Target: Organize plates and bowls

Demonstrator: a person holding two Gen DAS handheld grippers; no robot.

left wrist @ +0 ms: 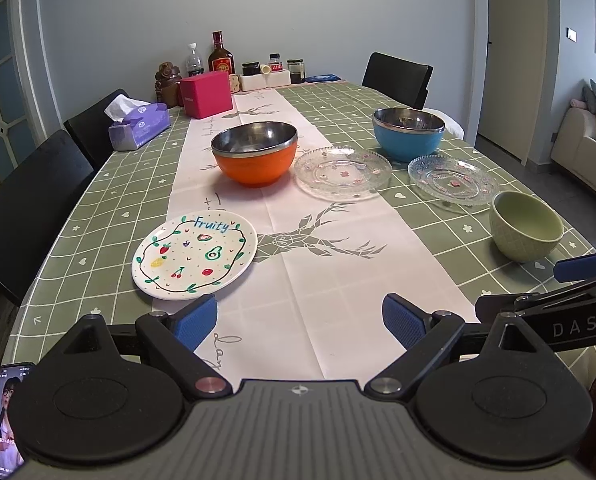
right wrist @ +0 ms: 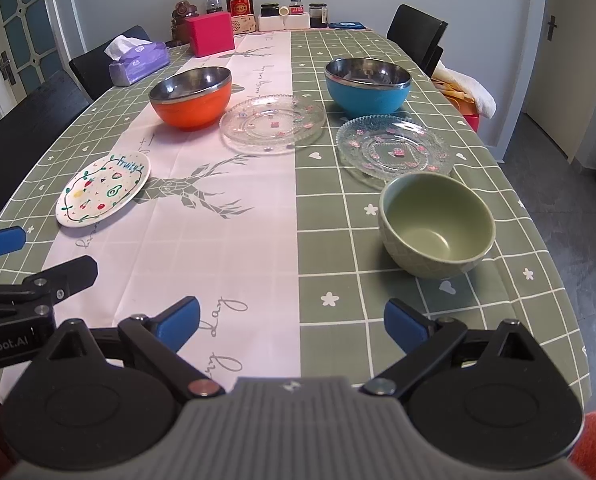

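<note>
Six dishes lie scattered singly, nothing stacked. Both the left gripper (left wrist: 300, 322) and right gripper (right wrist: 291, 322) hover wide open and empty; the fruit plate (left wrist: 194, 257) lies just ahead-left of the left jaws, the green bowl (right wrist: 436, 224) ahead-right of the right jaws, likely first picks.

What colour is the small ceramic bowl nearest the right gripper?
Pale green ceramic bowl; right wrist view shows it best.

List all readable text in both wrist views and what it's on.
"Fruity": white fruit plate
"DAS": right gripper's arm
"nRobot.AI", cut off at the frame edge: left gripper's arm
"Lay", cursive: table runner
Unreadable: red bottle label, jar labels, tissue pack print, phone screen text.
</note>
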